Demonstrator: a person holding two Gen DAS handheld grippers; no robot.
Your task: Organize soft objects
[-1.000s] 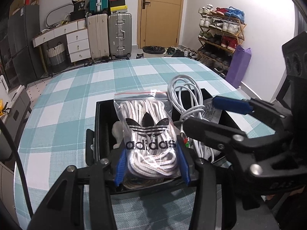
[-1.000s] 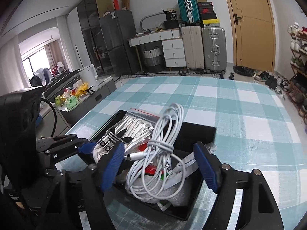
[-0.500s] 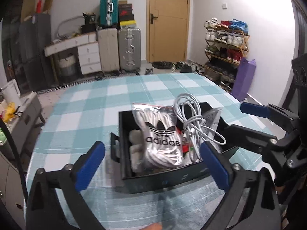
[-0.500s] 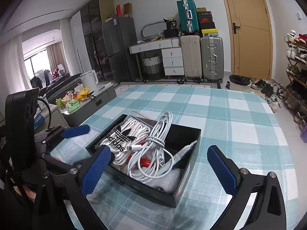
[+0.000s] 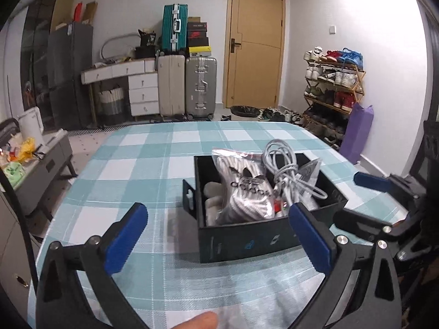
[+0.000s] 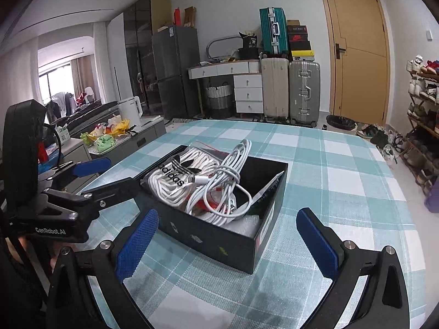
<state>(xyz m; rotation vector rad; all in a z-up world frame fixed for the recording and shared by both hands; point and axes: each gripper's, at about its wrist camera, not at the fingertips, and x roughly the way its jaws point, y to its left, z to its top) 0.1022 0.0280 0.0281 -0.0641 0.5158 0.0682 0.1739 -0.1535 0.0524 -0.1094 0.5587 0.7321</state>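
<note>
Both claws, left claw (image 5: 216,235) and right claw (image 6: 227,244), stand spread apart and empty, near the black box (image 6: 219,235) on the tabletop (image 6: 343,170). Risk: the white cable (image 6: 227,175), heaped above the rim beside the bagged laces (image 6: 175,175), may slide out.

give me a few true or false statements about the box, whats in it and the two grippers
1. The black box stands on the checked tablecloth. True.
2. The bag of white laces lies on the cloth beside the box. False: it sits inside the box.
3. The left gripper is clamped on the bag. False: its jaws stand wide open with nothing gripped.
4. The coiled white cable is in the box next to the bag. True.
5. The right gripper holds the cable. False: it is open and empty, short of the box.
</note>
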